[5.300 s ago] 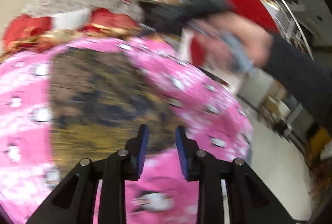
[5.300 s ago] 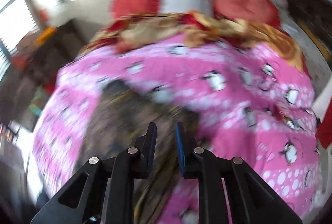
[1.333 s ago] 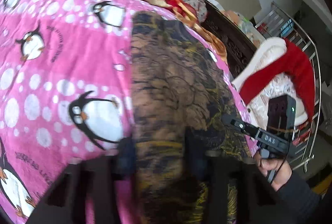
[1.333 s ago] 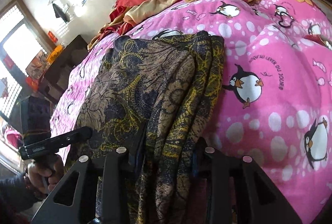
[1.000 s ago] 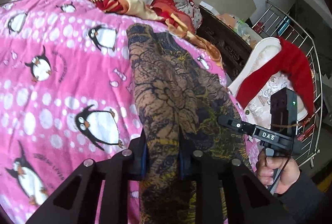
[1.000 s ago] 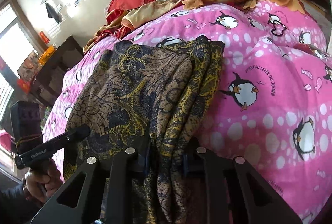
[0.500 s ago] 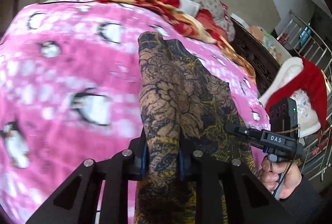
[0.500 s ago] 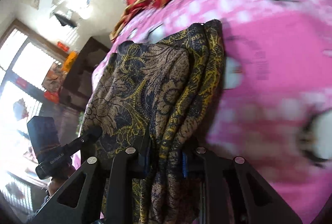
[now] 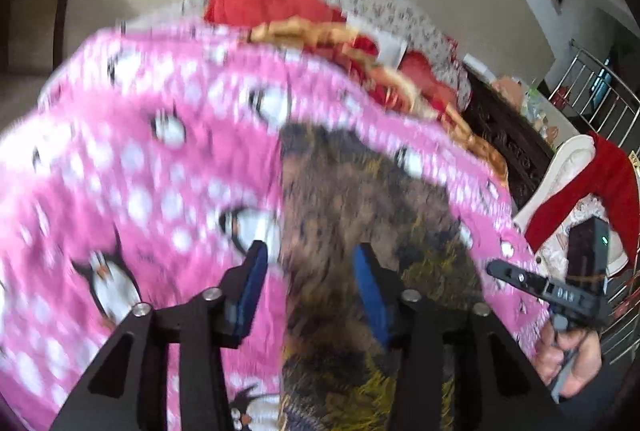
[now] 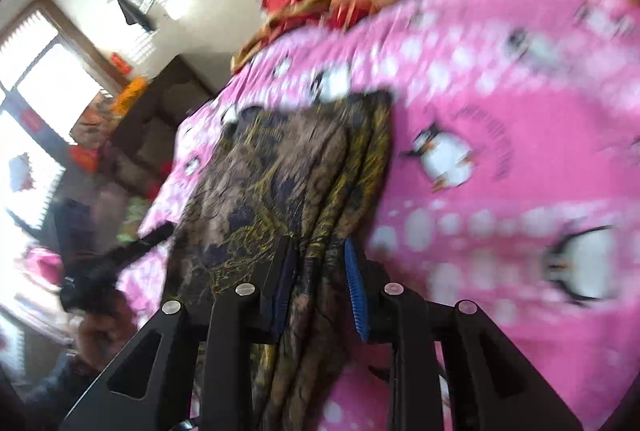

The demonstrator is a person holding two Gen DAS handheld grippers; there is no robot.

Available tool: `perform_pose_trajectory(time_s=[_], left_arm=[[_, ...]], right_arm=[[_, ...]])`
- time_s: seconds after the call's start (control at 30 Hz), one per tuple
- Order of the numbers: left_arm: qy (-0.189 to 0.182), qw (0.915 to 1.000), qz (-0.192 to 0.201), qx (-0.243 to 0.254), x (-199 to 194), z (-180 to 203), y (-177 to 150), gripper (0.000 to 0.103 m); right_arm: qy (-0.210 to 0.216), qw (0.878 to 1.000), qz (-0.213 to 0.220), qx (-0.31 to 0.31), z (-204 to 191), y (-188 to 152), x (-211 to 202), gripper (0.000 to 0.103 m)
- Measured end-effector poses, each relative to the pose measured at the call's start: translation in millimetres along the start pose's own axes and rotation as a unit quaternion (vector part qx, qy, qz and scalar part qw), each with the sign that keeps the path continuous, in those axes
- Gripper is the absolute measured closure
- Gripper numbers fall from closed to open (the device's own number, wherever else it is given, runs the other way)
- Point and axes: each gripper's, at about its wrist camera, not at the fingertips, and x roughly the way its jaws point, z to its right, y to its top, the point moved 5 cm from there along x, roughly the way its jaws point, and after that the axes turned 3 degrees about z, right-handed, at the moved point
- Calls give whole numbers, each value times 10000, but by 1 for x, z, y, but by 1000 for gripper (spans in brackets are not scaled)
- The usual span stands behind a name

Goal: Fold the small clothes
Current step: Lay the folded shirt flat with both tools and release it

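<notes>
Garment (image 9: 360,215) atop blanket (image 9: 140,171)

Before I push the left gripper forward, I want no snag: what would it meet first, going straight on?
Probably the brown patterned garment on the pink penguin blanket; blur leaves depth unclear.
</notes>
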Motion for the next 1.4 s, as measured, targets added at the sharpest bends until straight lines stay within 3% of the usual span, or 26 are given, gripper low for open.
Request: perform_pose_trajectory(time_s=[0.1, 0.17, 0.3, 0.37, 0.47, 0.5, 0.57, 0.63, 0.8, 0.9, 1.03, 1.13, 1.17, 1.23, 1.4], left_arm=[[21, 9999, 129, 61, 11, 18, 18, 55], [152, 9998, 148, 72, 26, 26, 26, 55], [421, 9990, -29, -136, 61, 27, 33, 54], [573, 9983, -68, -97, 74, 27, 32, 53], [838, 9962, -239, 35, 93, 21, 18, 50], [860, 9960, -248, 49, 97, 19, 12, 50], [923, 9955, -229, 22, 104, 15, 5, 50], [983, 9948, -272, -30, 110, 12, 7, 50], [633, 9974, -275, -228, 109, 8, 9, 41], [744, 9967, -337, 4, 105, 18, 14, 37], [705, 9974, -42, 133, 103, 34, 41, 37], [924, 9950, -244, 277, 127, 39, 56, 35], [1122, 9922, -407, 362, 138, 36, 55, 35], [1170, 9909, -541, 381, 151, 33, 51, 32], [1100, 9925, -428, 325, 158, 28, 49, 25]], right_arm=[[-601, 9965, 537, -198, -26, 5, -16, 76], [-705, 9943, 761, -231, -57, 6, -10, 77], [-1431, 9835, 1089, -205, -90, 16, 24, 77], [-1601, 9821, 994, -78, -87, 21, 47, 77], [-2242, 9723, 655, -72, -54, 19, 76, 80], [-2281, 9721, 549, -44, -42, 14, 81, 87], [-2094, 9747, 753, -199, -32, 5, 79, 88], [-2129, 9740, 740, -235, -31, 4, 80, 88], [-1876, 9795, 730, -120, -28, 8, 80, 88], [-1627, 9845, 652, -75, -31, 14, 70, 88], [-1992, 9764, 801, -254, -43, 38, 51, 87], [-2201, 9721, 662, -475, -44, 61, 69, 86], [-2290, 9704, 589, -493, -40, 63, 78, 86], [-2458, 9669, 417, -544, -24, 59, 99, 86], [-2120, 9750, 541, -391, -11, 52, 101, 86]])
